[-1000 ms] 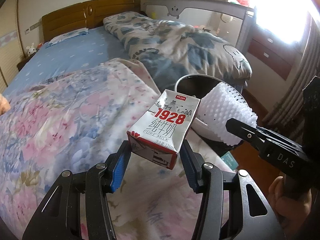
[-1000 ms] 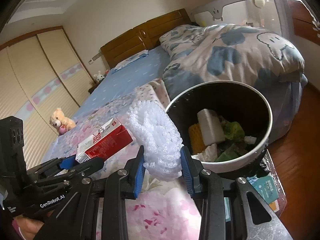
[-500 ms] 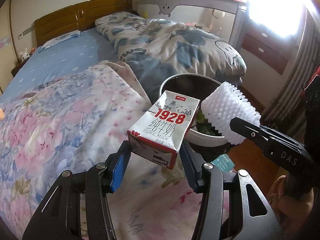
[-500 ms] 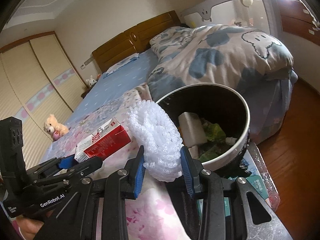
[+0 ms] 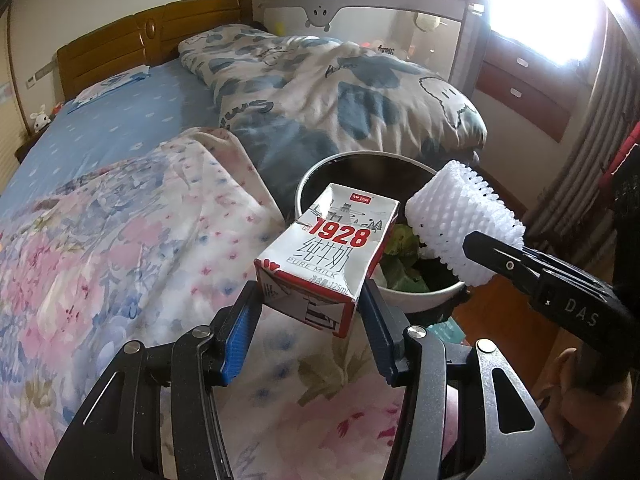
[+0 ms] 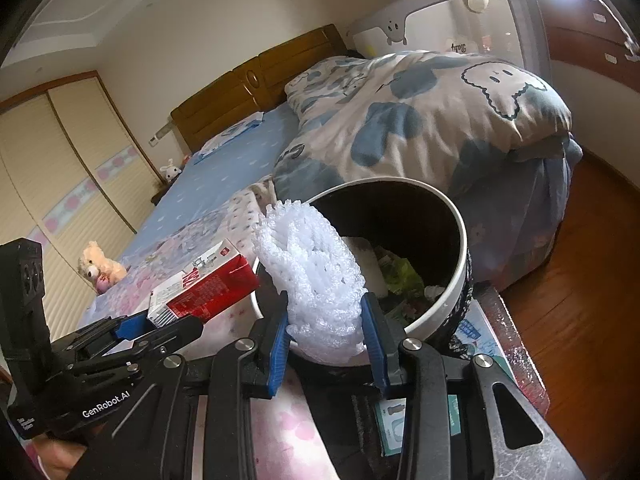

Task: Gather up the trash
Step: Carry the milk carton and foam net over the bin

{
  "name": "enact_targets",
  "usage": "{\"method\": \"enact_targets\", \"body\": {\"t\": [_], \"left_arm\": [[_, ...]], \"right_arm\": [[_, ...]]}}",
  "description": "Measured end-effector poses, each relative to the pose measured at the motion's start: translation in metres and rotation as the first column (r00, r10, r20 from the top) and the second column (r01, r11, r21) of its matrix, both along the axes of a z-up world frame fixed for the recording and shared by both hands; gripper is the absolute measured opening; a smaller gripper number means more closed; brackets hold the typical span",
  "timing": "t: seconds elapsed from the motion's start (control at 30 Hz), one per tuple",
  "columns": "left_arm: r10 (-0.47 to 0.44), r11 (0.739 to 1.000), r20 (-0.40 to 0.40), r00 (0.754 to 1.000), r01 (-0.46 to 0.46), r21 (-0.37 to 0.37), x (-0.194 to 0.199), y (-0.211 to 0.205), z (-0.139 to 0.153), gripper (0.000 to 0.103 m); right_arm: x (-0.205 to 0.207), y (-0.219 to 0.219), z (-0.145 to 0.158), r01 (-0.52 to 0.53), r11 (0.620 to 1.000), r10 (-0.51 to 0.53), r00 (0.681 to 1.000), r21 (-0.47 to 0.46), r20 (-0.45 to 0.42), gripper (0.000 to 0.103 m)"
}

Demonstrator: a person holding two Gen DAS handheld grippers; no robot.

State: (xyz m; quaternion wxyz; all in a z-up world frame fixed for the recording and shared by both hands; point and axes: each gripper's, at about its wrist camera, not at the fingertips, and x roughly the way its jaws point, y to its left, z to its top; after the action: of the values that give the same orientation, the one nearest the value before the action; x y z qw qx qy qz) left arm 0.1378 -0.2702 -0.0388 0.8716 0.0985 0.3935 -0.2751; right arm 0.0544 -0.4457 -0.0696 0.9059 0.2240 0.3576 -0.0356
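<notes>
a: so, left view first. left gripper (image 5: 312, 316) has its blue pads clamped on the sides of a carton (image 5: 324, 256), about half open, carton held up above the quilt (image 5: 120, 260) with its far end over the near rim of the bin (image 5: 424, 296).

b: writing on it?

a: "1928" big in red, chinese characters under that, "pure milk", "125ml" at the edge. right tool's arm says "das" in that view.

b: right view adds what?

a: right gripper (image 6: 326, 332) is pinched on a white foam net (image 6: 316, 276), jaws fairly narrow, net squashed between the pads, sitting at the bin's (image 6: 452, 292) near rim. u see inside the bin much better: a white block, green scraps, crumpled bits. also the carton's (image 6: 212, 284) red side, a teddy (image 6: 98, 266) on the bed, wardrobe doors (image 6: 60, 184), and printed cards under the bin. left tool reads "genrobot.ai".

b: and only in the left?

a: net (image 5: 464, 224) seen side-on as a tube, bright window (image 5: 548, 12), drawers (image 5: 524, 92), fingers (image 5: 568, 384) on the right handle. cot panel reads "baby", i think, too small to be sure.
</notes>
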Motion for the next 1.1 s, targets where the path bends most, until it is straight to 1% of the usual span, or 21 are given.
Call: {"method": "enact_targets", "body": {"t": [0.43, 1.1], "left_arm": [[-0.013, 1.0, 0.006, 1.0, 0.013, 0.009, 0.014, -0.019, 0.003, 0.05], [-0.014, 1.0, 0.006, 1.0, 0.013, 0.026, 0.032, -0.037, 0.002, 0.05]], "right_arm": [[0.011, -0.02, -0.003, 0.02, 1.0, -0.02, 0.999, -0.003, -0.032, 0.034], [0.03, -0.031, -0.006, 0.013, 1.0, -0.014, 0.997, -0.013, -0.07, 0.034]]}}
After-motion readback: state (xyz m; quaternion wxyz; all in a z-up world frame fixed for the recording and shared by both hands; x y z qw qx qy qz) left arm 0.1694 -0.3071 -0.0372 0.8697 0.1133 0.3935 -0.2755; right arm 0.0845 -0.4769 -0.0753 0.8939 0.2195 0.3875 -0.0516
